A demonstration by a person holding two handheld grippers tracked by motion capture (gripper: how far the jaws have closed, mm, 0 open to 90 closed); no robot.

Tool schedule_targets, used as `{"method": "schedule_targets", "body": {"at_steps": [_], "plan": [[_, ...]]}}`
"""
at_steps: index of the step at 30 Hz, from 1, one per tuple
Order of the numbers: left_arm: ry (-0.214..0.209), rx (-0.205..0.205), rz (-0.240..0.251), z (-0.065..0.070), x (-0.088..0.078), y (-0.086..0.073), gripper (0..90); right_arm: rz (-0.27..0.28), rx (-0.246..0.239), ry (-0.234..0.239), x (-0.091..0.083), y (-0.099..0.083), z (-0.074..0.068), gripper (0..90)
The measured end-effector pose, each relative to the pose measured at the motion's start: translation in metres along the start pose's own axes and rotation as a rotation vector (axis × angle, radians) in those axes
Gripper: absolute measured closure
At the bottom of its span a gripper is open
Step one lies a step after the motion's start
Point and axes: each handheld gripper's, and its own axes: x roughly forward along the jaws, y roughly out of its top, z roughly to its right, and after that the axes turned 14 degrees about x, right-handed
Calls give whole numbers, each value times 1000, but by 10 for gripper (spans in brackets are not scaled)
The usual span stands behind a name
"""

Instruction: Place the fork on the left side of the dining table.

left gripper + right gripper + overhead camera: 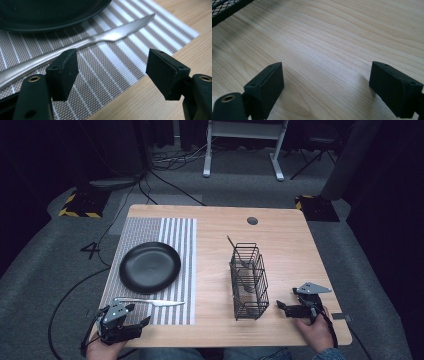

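Left tool (135,322) gaping wide, empty, at counter's (280,245) near-left corner beside knife (150,302) on striped placemat (177,245); right tool (287,307) equally wide, empty, near wire caddy (248,282) by near edge.

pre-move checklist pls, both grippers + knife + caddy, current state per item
1. Left gripper open, nothing between the jaws: ok.
2. Right gripper open over bare table: ok.
3. Knife lying flat on the striped placemat, beside the black plate, free of the left jaws: ok.
4. Wire caddy upright, apart from the right gripper: ok.
5. What stands in the caddy: a thin handle sticks out, kind cannot tell.
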Motion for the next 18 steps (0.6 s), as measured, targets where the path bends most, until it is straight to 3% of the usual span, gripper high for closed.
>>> {"method": "schedule_targets", "body": {"at_steps": [6, 9, 15, 18], "plan": [[-7, 9, 33, 0, -6, 14, 268, 0, -1, 1, 0, 0, 0, 123], [-18, 17, 57, -3, -9, 32, 273, 0, 0, 1, 0, 0, 0, 123], [-22, 26, 46, -8, -11, 47, 279, 0, -1, 1, 0, 0, 0, 123], [-24, -8, 72, -14, -15, 57, 282, 0, -1, 0, 0, 0, 0, 124]]}}
